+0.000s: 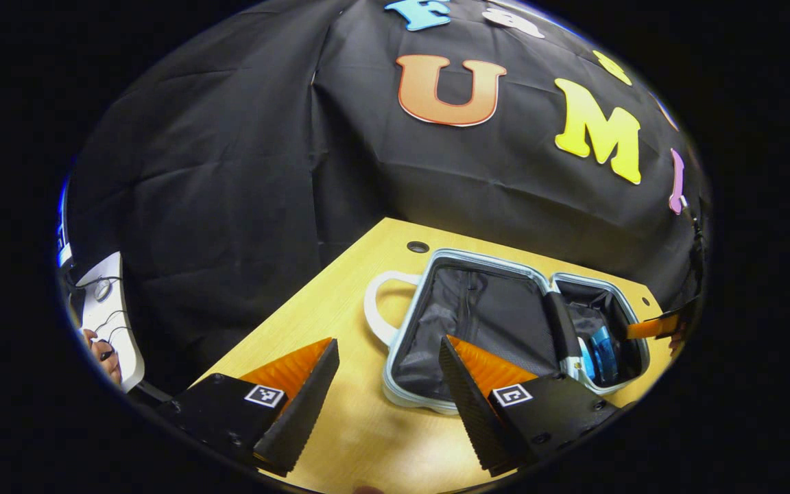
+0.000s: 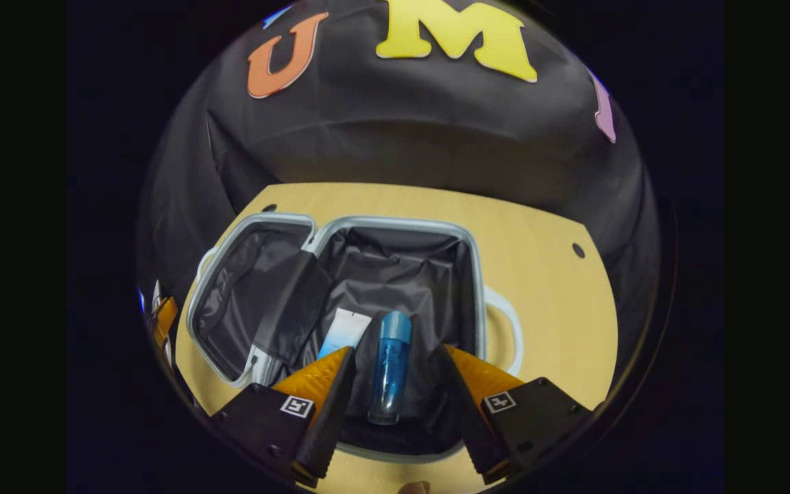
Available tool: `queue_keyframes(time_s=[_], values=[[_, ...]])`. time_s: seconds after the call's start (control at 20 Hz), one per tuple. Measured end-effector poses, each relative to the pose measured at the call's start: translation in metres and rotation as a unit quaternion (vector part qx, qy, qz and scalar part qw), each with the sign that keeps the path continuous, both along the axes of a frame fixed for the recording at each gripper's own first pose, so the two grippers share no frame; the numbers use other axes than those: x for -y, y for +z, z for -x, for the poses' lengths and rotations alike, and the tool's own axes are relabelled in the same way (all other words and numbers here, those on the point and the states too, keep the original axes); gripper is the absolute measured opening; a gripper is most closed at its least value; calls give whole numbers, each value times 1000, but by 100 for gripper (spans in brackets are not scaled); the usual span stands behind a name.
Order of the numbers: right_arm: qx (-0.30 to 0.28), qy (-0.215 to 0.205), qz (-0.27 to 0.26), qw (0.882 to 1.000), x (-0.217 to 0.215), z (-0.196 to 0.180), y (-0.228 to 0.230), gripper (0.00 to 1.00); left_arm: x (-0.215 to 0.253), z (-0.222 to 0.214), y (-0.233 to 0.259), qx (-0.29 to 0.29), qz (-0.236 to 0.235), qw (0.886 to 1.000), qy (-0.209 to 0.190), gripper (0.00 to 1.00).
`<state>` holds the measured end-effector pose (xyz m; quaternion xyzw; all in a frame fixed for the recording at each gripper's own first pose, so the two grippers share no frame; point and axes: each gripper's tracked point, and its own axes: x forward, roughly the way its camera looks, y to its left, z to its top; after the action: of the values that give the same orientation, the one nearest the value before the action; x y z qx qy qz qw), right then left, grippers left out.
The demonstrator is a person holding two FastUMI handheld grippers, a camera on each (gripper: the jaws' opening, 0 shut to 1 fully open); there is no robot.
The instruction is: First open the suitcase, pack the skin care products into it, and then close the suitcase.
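1. Left gripper view: the left gripper stands wide open, its two fingers well apart, with nothing between them but bare tabletop. It holds nothing. One finger overlaps the near edge of the suitcase in the picture; whether it touches it, I cannot tell.
2. Same view: the suitcase lies open flat on the wooden table, both halves lined in dark fabric and edged with a pale rim. A white handle loops out from its left side. In the far half something blue lies at the bottom, too small to make out further.
3. Same view: at the right edge, the tip of the right gripper reaches over the far half's rim.
4. Right gripper view: the right gripper is also spread wide and grips nothing. A blue bottle lies between its fingers without either pressing on it.
5. Same view: the bottle rests lengthwise in the suitcase's right half, cap pointing away, beside a pale tube just to its left. The left half lies open and empty of products.
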<state>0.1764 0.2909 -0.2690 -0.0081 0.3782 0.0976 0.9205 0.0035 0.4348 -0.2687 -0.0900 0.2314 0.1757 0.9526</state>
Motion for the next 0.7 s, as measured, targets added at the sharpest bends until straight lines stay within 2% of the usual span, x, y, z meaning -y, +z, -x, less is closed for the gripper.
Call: queue_keyframes(time_s=[0.15,0.3,0.35,0.4,0.55,0.6,0.7], values=[[25,-12,-20,999,12,7,34,73,-19,-14,-14,-5,23,1000,16,94],[46,-5,-30,998,22,21,63,76,-30,-35,-36,-17,59,998,25,94],[53,0,-30,998,24,26,70,75,-31,-42,-43,-20,70,997,25,94],[59,5,-27,998,27,32,75,75,-31,-53,-43,-6,90,996,23,94],[63,20,-8,998,39,51,76,76,-36,-73,-46,15,140,989,39,100],[61,23,1,998,44,57,73,76,-38,-79,-50,19,154,987,47,96],[51,21,4,998,48,64,69,76,-36,-89,-54,29,204,977,58,96]])
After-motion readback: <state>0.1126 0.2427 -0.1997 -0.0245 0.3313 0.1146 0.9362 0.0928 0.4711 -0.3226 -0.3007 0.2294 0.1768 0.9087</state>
